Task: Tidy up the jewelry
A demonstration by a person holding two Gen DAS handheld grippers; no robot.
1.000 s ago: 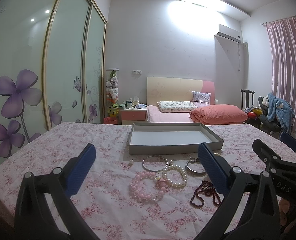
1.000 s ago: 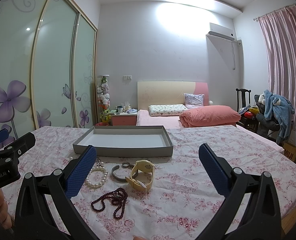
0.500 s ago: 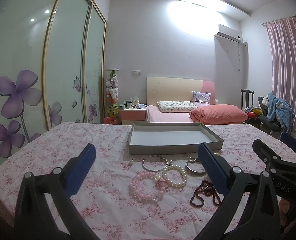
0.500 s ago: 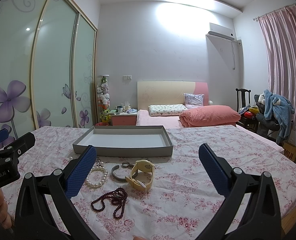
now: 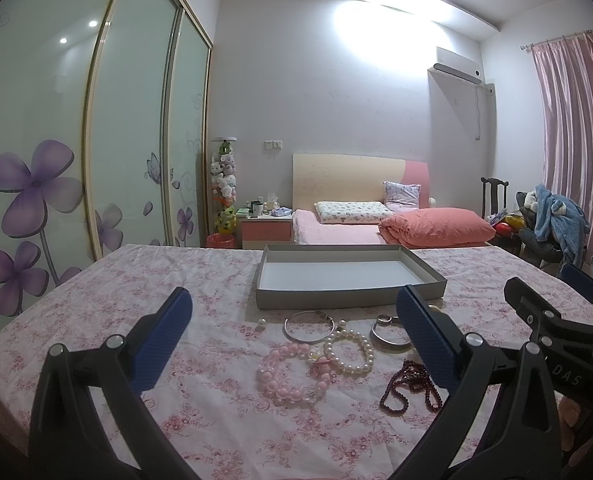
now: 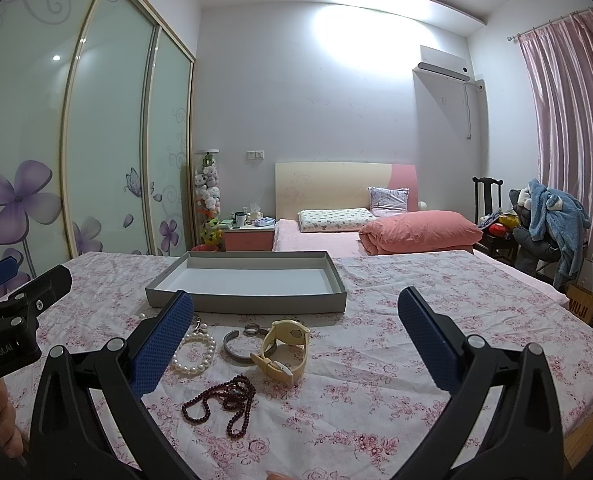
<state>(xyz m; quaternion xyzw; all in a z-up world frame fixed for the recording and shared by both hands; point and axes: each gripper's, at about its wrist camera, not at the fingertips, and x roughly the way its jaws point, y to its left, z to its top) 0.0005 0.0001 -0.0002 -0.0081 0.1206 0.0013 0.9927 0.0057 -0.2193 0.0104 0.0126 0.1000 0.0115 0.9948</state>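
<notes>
An empty grey tray (image 5: 348,298) (image 6: 244,304) lies on the floral cloth. In front of it lie a silver bangle (image 5: 308,325), a pink bead bracelet (image 5: 292,372), a white pearl bracelet (image 5: 350,350) (image 6: 194,354), a silver cuff (image 5: 388,334) (image 6: 236,346), a small ring (image 6: 251,329), a dark red bead string (image 5: 410,384) (image 6: 220,400) and a cream watch (image 6: 284,346). My left gripper (image 5: 296,340) is open and empty, above the bracelets. My right gripper (image 6: 296,340) is open and empty, above the watch.
The table's floral cloth (image 6: 436,344) stretches to the right of the jewelry. A small pearl (image 5: 261,322) lies by the tray's left corner. A bed (image 6: 376,236), a nightstand (image 6: 248,238), wardrobe doors (image 5: 96,140) and a chair with clothes (image 6: 544,220) stand behind.
</notes>
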